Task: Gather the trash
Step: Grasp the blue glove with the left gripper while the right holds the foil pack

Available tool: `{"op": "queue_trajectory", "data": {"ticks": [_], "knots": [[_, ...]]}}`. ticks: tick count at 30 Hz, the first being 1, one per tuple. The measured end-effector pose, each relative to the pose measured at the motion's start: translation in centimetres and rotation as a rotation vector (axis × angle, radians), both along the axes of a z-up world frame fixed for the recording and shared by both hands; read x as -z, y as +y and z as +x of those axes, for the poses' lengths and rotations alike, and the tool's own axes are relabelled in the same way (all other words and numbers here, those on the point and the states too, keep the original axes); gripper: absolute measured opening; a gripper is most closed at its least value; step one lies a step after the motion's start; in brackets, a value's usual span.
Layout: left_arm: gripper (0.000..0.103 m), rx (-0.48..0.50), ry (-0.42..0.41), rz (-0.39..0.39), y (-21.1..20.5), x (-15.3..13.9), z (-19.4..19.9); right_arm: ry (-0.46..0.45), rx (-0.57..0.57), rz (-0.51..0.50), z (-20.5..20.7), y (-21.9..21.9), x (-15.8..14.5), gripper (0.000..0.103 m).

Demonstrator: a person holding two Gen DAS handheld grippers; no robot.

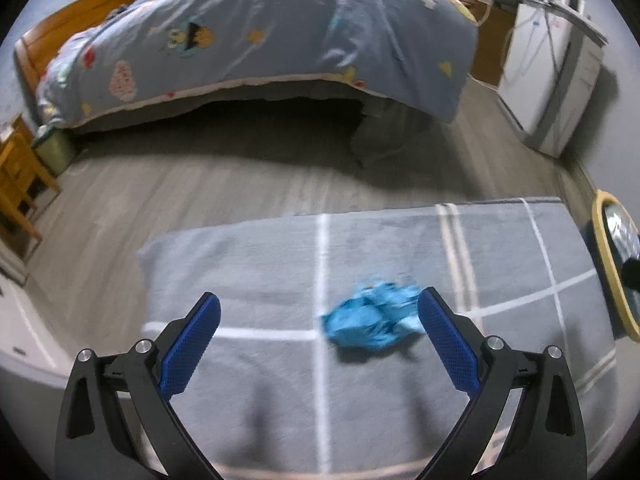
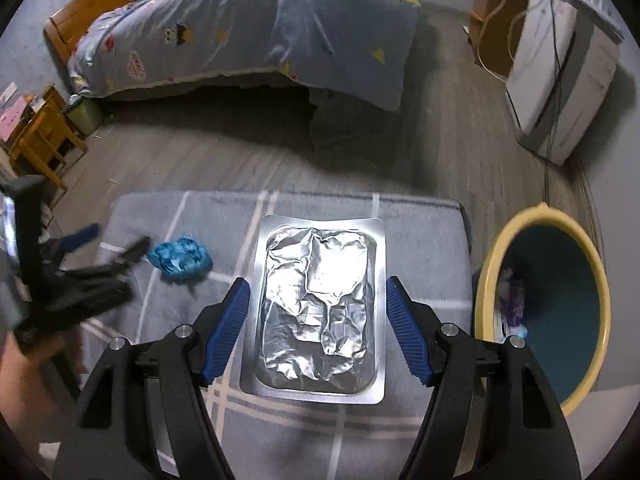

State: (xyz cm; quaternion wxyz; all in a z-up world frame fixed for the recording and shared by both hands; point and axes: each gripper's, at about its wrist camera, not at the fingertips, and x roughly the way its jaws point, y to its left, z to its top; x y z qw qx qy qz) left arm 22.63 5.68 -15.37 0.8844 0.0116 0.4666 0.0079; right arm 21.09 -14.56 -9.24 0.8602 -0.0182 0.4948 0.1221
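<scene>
Trash collection under way in a bedroom: two pieces are in play at once on a desk (image 1: 248, 276) draped in grey checked cloth. The right tool (image 2: 318, 280) is clamped partway closed across a crumpled silver foil tray (image 2: 320, 308), its blue pads against the tray's two long edges. The left wrist view shows no tray lying on the cloth, so the tray appears to be lifted clear. The left tool (image 1: 319, 296) hangs above the desk with its fingers spread wide and nothing between them.

A crumpled blue wad (image 1: 372, 320) lies on the cloth just ahead of the left tool and off centre, close against the inner face of the finger on the right of that view. It is not touching either pad as far as the blurred picture shows.

A yellow-rimmed bin (image 2: 485, 280), already holding some scraps, stands beside the desk on the right hand's side.

The step in hand looks like carrying the tray to the bin while the left hand lines up on the wad. The next move likely calls for swinging the tray over the rim and releasing it. For the left tool, it means shifting sideways to centre the wad, lowering, then closing.
</scene>
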Motion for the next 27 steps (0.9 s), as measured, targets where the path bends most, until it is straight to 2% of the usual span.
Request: {"op": "queue_trajectory", "data": {"ticks": [4,9,14,15,16,19,21,27], "knots": [[0.098,0.043,0.022,-0.003,-1.7,1.8,0.8,-0.046,-0.036,-0.047,0.3,0.5,-0.3,0.068],[0.098,0.054,0.064,0.003,-2.4,3.9,1.3,-0.034,-0.030,-0.039,0.9,-0.2,0.1,0.068],[0.095,0.071,0.081,-0.015,-2.5,4.8,1.4,-0.031,-0.025,-0.039,1.2,-0.7,0.1,0.068],[0.091,0.083,0.076,-0.002,-2.7,4.8,1.3,-0.032,-0.023,-0.038,1.2,-0.8,0.1,0.068],[0.077,0.093,0.071,0.002,-2.9,4.7,1.2,-0.033,-0.021,-0.041,1.1,-0.9,0.1,0.068],[0.065,0.126,0.067,0.007,-3.5,4.5,1.0,-0.030,-0.014,-0.040,0.9,-1.4,0.0,0.068],[0.060,0.146,0.050,0.020,-3.9,4.1,0.6,-0.037,-0.008,-0.044,0.7,-1.8,-0.3,0.068],[0.055,0.171,0.009,-0.019,-5.5,1.9,0.3,-0.050,0.050,-0.034,-0.1,-4.7,-1.4,0.068]]}}
